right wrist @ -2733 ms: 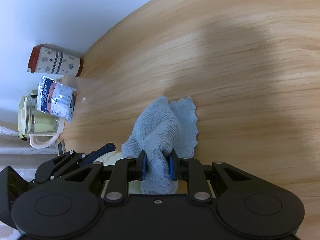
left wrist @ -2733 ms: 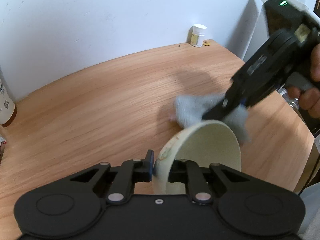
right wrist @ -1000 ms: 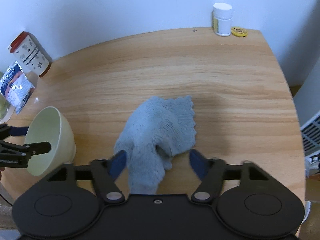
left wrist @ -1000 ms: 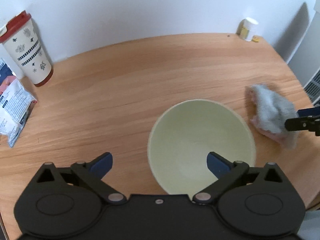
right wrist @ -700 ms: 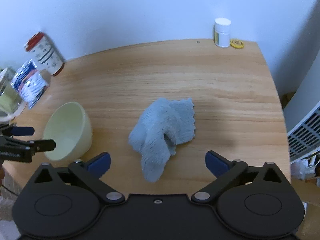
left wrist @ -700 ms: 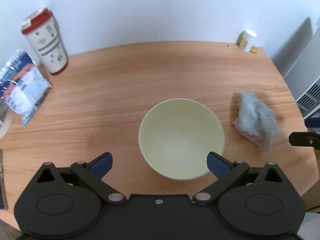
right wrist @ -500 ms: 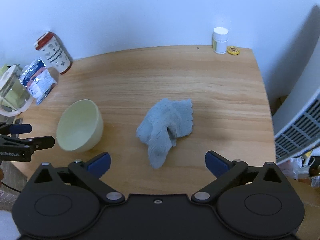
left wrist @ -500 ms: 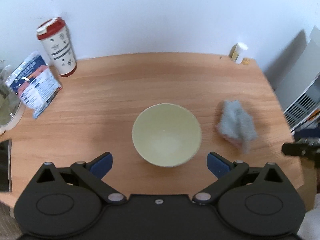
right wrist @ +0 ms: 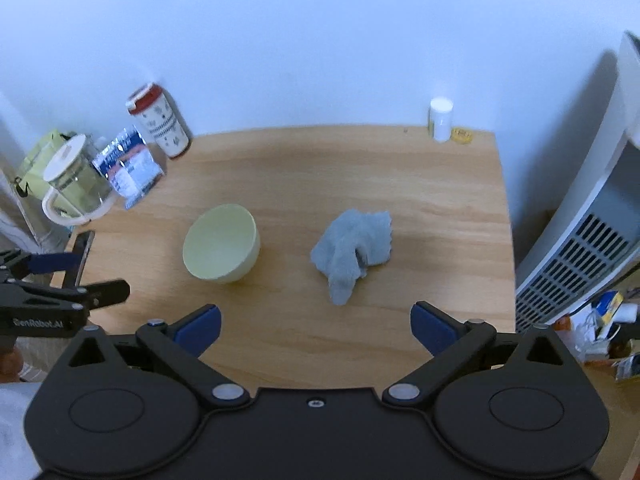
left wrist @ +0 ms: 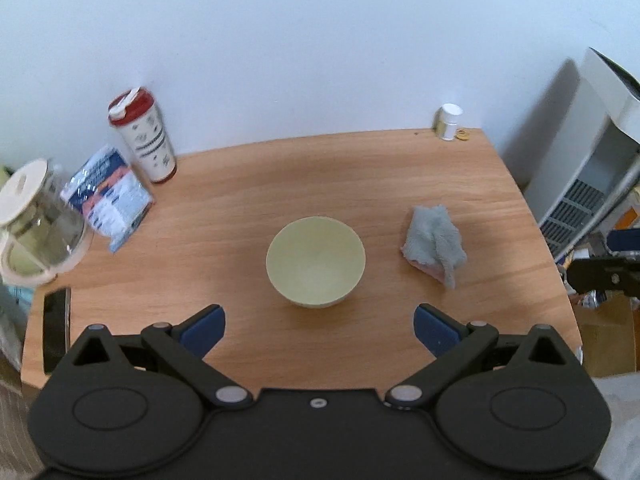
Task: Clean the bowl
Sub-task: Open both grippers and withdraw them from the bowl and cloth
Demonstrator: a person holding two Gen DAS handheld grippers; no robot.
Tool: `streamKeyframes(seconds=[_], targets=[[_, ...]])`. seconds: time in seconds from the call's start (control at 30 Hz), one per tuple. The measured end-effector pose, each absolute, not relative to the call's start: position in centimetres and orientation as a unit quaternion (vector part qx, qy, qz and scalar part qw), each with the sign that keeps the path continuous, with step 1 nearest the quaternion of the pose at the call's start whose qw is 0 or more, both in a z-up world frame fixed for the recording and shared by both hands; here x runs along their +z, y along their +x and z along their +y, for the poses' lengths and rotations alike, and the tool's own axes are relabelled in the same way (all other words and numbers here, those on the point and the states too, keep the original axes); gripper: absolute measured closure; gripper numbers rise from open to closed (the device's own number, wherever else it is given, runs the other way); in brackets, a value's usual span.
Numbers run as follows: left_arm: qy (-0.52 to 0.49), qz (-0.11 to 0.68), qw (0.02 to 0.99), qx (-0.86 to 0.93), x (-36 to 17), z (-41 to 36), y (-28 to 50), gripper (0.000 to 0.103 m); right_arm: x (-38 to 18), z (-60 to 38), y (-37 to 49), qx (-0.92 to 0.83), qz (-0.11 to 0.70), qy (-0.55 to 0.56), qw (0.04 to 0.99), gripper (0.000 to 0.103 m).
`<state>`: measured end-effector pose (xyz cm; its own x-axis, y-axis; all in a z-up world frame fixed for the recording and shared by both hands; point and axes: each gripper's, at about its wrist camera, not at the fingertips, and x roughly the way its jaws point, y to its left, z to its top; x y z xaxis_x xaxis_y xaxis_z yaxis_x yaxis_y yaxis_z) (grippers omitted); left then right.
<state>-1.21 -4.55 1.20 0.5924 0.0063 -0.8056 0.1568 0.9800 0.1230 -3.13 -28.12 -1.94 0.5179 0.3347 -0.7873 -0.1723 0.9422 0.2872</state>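
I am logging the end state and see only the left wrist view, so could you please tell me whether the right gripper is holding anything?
Observer: No. The right gripper is wide open and empty. The cloth lies on the table ahead of it, clear of both fingers.
Operator: Thank you. What is the green sliver behind the glass jug at my left edge?
Observer: It is a light green bag with a dark strap, sitting just behind the jug.
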Motion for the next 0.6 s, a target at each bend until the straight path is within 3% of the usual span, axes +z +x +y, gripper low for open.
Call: streamKeyframes(seconds=[0.6], targets=[[0.108, 0.433, 0.893, -0.060, 2.0, -1.5, -2.0, 0.001, -1.6, -23.3, -6.5, 0.100, 0.446, 0.086, 0.885, 0.000]])
